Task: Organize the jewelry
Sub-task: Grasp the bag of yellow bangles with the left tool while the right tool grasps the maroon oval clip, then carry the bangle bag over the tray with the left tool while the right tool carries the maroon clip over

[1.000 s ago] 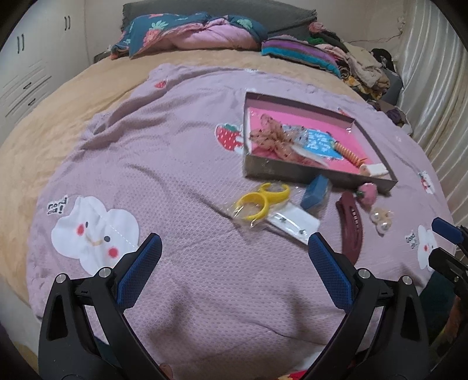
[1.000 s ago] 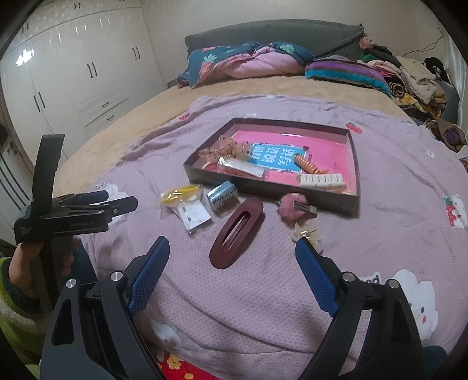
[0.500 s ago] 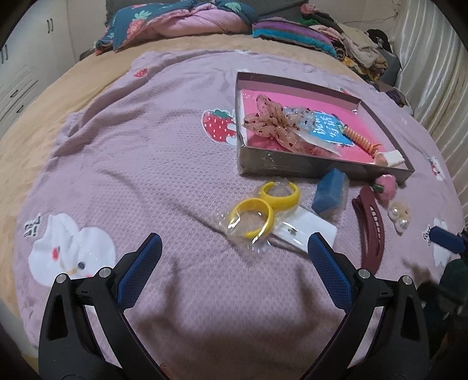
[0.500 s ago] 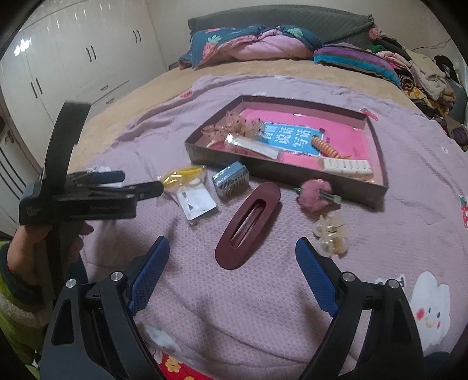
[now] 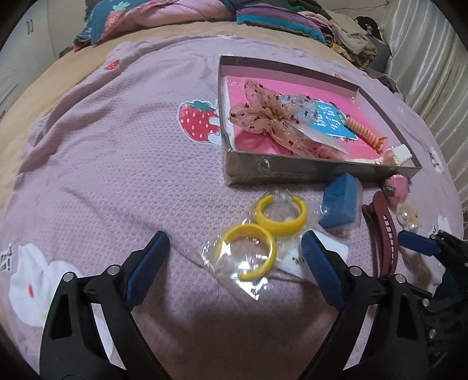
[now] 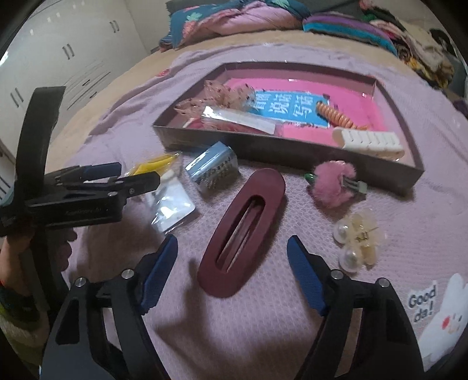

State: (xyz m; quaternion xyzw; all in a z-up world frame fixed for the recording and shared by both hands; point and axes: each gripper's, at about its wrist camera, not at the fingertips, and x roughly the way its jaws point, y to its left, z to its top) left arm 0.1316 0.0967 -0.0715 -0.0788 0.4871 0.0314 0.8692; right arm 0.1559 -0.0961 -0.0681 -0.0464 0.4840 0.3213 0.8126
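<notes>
Two yellow bangles (image 5: 248, 251) in a clear bag lie on the purple blanket, between the fingertips of my left gripper (image 5: 235, 242). Its jaws are closing and the pads stand clear of the bag. A maroon oval hair clip (image 6: 263, 190) lies between the fingertips of my right gripper (image 6: 232, 245). Those jaws are closing too, without touching the clip. Behind stands a grey box (image 6: 263, 146) with a pink lining; it holds a sheer bow, an orange spiral tie and a white clip. In the right wrist view my left gripper (image 6: 137, 175) hangs over the bangles.
Loose on the blanket are a blue packet (image 6: 213, 169), a white earring card (image 6: 172, 204), a pink pom-pom clip (image 6: 333, 184) and pearl earrings (image 6: 356, 242). Pillows and piled clothes (image 5: 336, 26) line the bed's far side. White wardrobes (image 6: 73, 64) stand at the left.
Both grippers have come down and forward, the left over the bangles, the right over the maroon clip. The jaws of both stand narrower than before, the right ones more so.
</notes>
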